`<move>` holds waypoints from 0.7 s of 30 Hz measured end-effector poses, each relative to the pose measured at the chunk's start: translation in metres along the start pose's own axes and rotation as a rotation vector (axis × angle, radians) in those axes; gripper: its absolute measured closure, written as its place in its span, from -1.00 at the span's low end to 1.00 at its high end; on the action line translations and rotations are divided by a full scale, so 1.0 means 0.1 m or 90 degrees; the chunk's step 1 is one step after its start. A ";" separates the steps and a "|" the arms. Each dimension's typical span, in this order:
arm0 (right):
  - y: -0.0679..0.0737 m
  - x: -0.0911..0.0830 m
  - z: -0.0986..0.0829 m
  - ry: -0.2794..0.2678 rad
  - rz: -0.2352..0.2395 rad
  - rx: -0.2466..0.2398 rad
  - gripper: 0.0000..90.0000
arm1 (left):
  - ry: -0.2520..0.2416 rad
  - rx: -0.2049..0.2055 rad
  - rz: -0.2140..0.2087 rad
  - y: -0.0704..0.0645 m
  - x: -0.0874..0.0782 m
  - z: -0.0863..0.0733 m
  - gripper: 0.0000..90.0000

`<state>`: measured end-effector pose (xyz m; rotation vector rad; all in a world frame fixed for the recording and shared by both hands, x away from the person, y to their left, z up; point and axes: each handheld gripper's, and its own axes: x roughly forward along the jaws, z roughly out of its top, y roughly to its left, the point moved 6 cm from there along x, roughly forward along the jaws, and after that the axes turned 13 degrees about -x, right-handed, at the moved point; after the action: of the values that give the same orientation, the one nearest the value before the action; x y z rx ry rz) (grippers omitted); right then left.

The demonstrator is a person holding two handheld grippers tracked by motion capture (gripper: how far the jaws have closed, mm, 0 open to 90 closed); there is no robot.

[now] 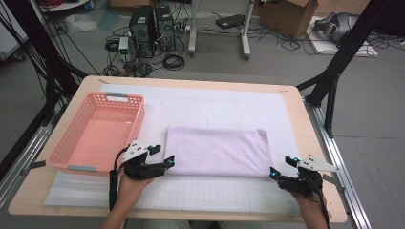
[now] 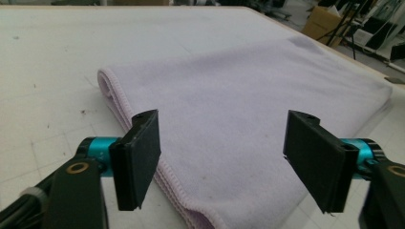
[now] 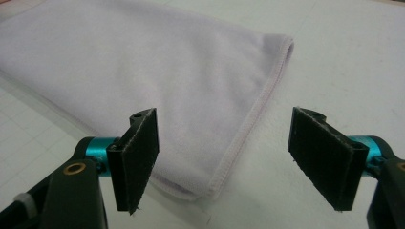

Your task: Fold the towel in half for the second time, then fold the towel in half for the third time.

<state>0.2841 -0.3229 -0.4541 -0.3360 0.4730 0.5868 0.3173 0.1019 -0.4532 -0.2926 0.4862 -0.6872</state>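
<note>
A folded lilac towel (image 1: 217, 150) lies flat on the white mat in the middle of the table. My left gripper (image 1: 160, 160) is at its near left corner, open, jaws wide apart with nothing between them. In the left gripper view the towel (image 2: 239, 109) stretches away beyond the left gripper (image 2: 229, 162), its folded near corner just under the jaws. My right gripper (image 1: 282, 167) is open at the near right corner. In the right gripper view the towel (image 3: 143, 71) shows its hemmed corner in front of the right gripper (image 3: 229, 162).
A pink plastic basket (image 1: 138, 114), empty, stands at the left of the table, close to the left hand. The white gridded mat (image 1: 215, 195) covers most of the wooden table (image 1: 310, 119). Beyond the table lie cables, computer towers and boxes on the floor.
</note>
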 end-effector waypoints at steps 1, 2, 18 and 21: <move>0.00 0.00 0.01 0.000 -0.002 0.001 -0.46 | -0.002 -0.001 0.004 0.00 0.00 0.01 -0.45; 0.00 0.01 0.00 0.001 -0.001 0.000 -0.46 | -0.003 -0.001 0.006 0.01 0.00 0.01 -0.46; -0.02 0.01 0.02 -0.005 -0.002 0.001 -0.58 | -0.009 0.003 0.011 0.01 -0.03 0.02 -0.52; -0.02 0.02 0.02 -0.005 0.000 -0.004 -0.58 | -0.002 0.005 0.014 0.01 -0.03 0.01 -0.51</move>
<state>0.2875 -0.3224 -0.4529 -0.3400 0.4642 0.5892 0.3166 0.1047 -0.4521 -0.2804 0.4833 -0.6679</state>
